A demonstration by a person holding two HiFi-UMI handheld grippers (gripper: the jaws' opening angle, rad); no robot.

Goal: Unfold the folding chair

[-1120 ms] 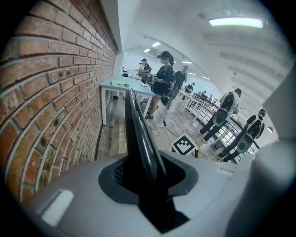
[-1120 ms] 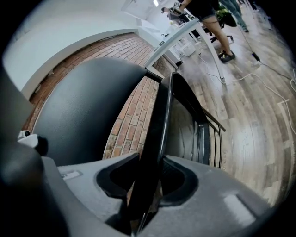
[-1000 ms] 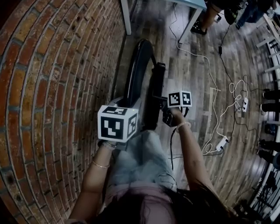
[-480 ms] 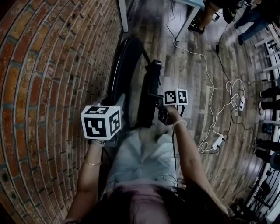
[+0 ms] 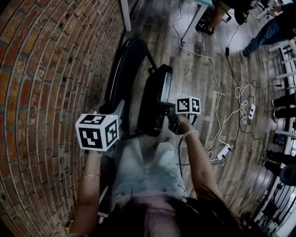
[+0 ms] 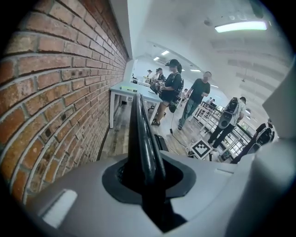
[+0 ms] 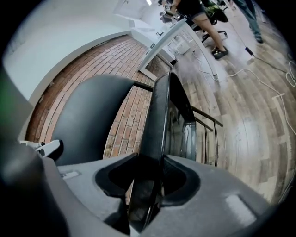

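Observation:
A black folding chair stands by the brick wall, its backrest (image 5: pixel 121 74) near the wall and its seat (image 5: pixel 155 99) tilted out from it. My left gripper (image 5: pixel 114 111) is shut on the backrest's top edge (image 6: pixel 141 134), which runs up between its jaws; they have just been closing on it. My right gripper (image 5: pixel 172 121) is shut on the seat's edge (image 7: pixel 159 125); its jaws have just been opening a little with the seat still between them. The right gripper view also shows the backrest (image 7: pixel 88 115) to the left of the seat.
The brick wall (image 5: pixel 41 92) fills the left. White table legs (image 5: pixel 124 14) stand beyond the chair. White cables and power strips (image 5: pixel 222 150) lie on the wooden floor at right. Several people (image 6: pixel 173 90) stand near the table farther off.
The seat has swung out to the right, away from the backrest, with the right gripper on it. The left gripper's cube has shifted left and lower in the head view.

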